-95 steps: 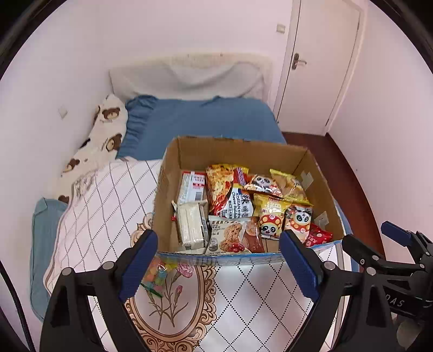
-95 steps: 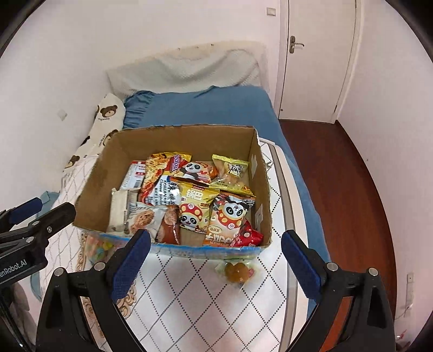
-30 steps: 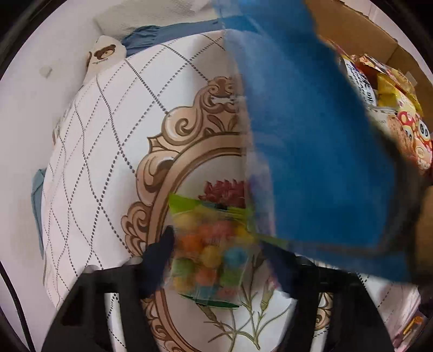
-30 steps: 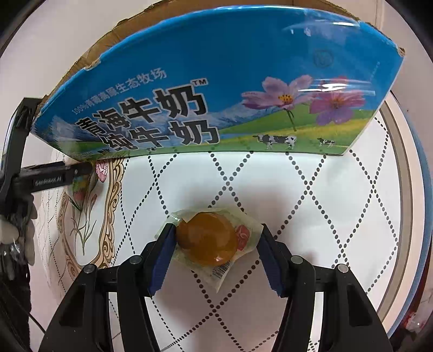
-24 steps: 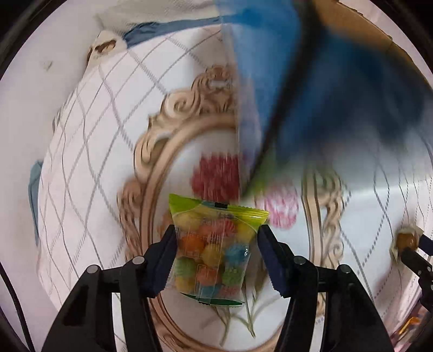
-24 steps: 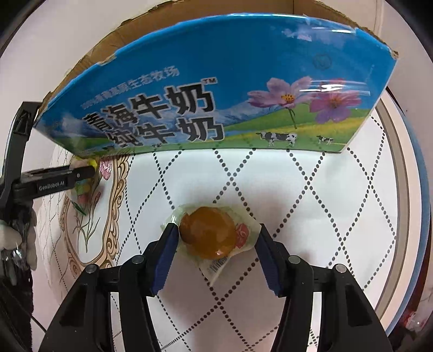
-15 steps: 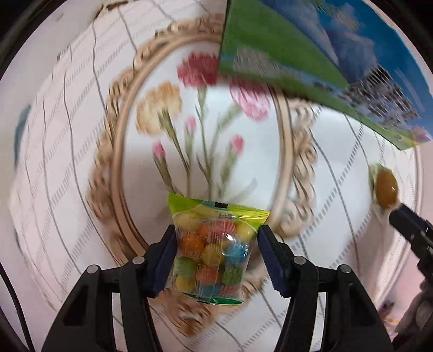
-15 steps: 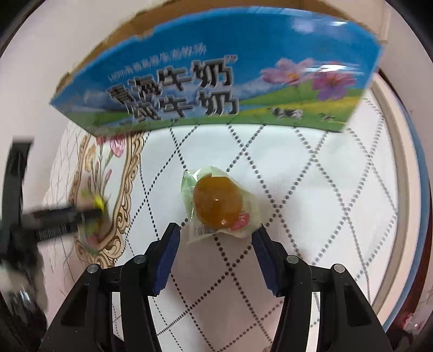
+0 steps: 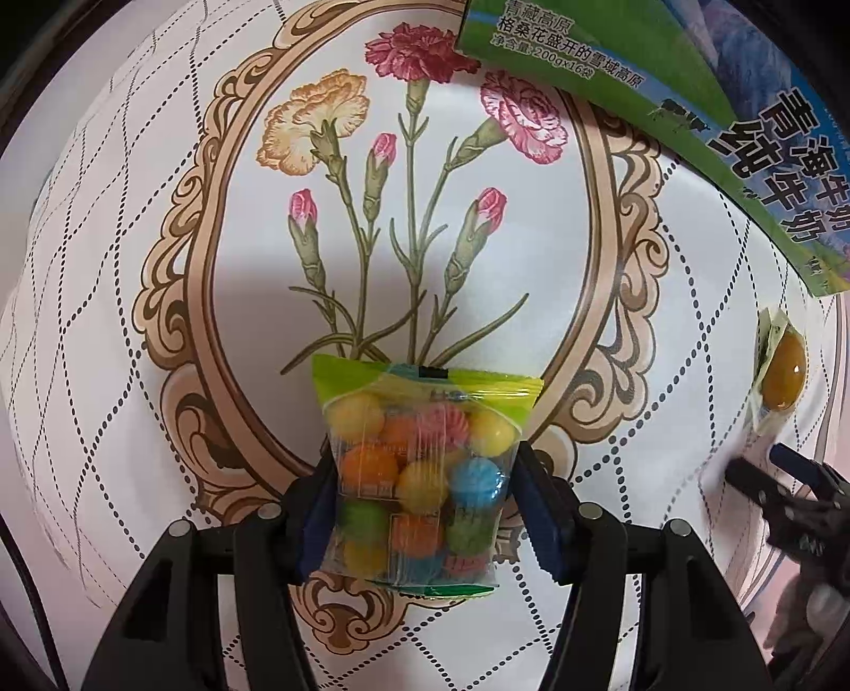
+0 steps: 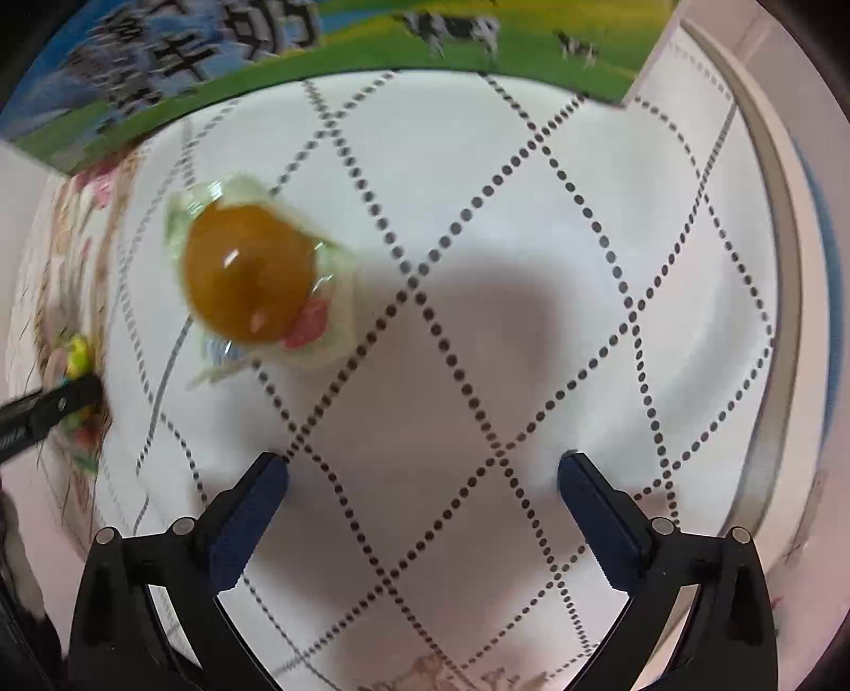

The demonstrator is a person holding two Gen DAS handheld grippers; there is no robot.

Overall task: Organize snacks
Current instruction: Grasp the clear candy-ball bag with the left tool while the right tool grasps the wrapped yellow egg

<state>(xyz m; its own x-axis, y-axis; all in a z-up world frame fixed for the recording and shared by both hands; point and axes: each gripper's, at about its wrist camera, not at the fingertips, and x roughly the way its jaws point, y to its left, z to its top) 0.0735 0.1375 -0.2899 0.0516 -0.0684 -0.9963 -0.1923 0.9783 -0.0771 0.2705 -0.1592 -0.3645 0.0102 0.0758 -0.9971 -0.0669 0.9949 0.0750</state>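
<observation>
My left gripper [image 9: 419, 478] is shut on a clear bag of coloured candy balls [image 9: 419, 468] with a green top edge, held over the flowered white quilt [image 9: 159, 372]. An orange jelly in a clear wrapper [image 10: 249, 276] lies on the quilt ahead and left of my right gripper [image 10: 422, 475], which is open and empty. The jelly also shows in the left wrist view [image 9: 781, 375], at the right, with the right gripper's fingers [image 9: 759, 478] below it. The blue-green milk carton box [image 9: 690, 106] stands at the upper right.
The box's printed wall [image 10: 319, 48] runs along the top of the right wrist view. The quilt's edge and blue bedding [image 10: 813, 266] lie to the right. The left gripper's finger [image 10: 48, 409] and the candy bag [image 10: 74, 361] show at the far left.
My left gripper closed on the candy bag and carried it back from the box. My right gripper opened and drew back; the jelly slipped out and now lies ahead to the left.
</observation>
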